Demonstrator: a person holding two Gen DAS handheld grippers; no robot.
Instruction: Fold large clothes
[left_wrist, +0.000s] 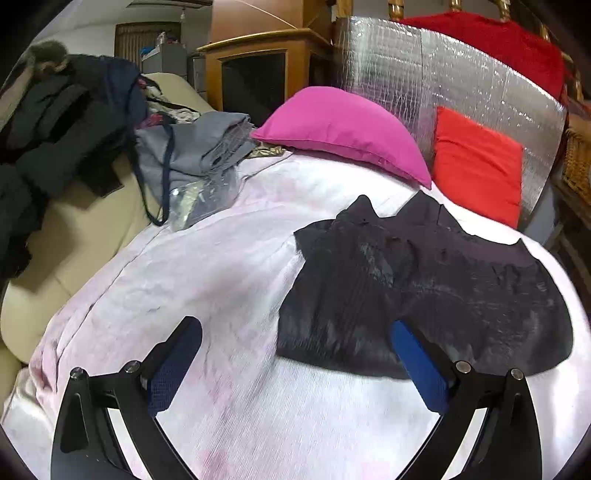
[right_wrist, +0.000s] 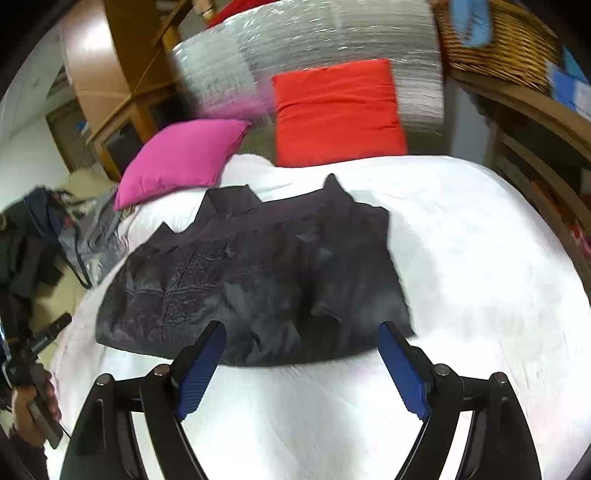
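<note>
Both pairs of blue-padded fingers stand spread wide and grip nothing. On the left gripper (left_wrist: 295, 349), seen low in the left wrist view, the left pad hangs over bare white bed cover (left_wrist: 229, 258) while the right pad (left_wrist: 417, 365) overlaps the near edge of the dark garment (left_wrist: 424, 291), which fills the centre right of that frame. The right gripper (right_wrist: 301, 352) sits at the bottom of the right wrist view, its fingers (right_wrist: 201, 363) framing the near hem of the same dark garment (right_wrist: 258, 280); whether either pad touches the cloth cannot be told. That garment lies spread out and rumpled in mid-frame on the white bed cover (right_wrist: 461, 266). Beyond it, a pink cushion (right_wrist: 181, 162) lies at the upper left and a red cushion (right_wrist: 338, 112) leans upright against a silver foil panel (right_wrist: 236, 62) at the top centre. A wicker basket (right_wrist: 506, 44) occupies the upper right corner. In the left wrist view, a pile of dark and grey clothes (left_wrist: 110, 122) rests on a cream sofa (left_wrist: 74, 236) at the upper left.
</note>
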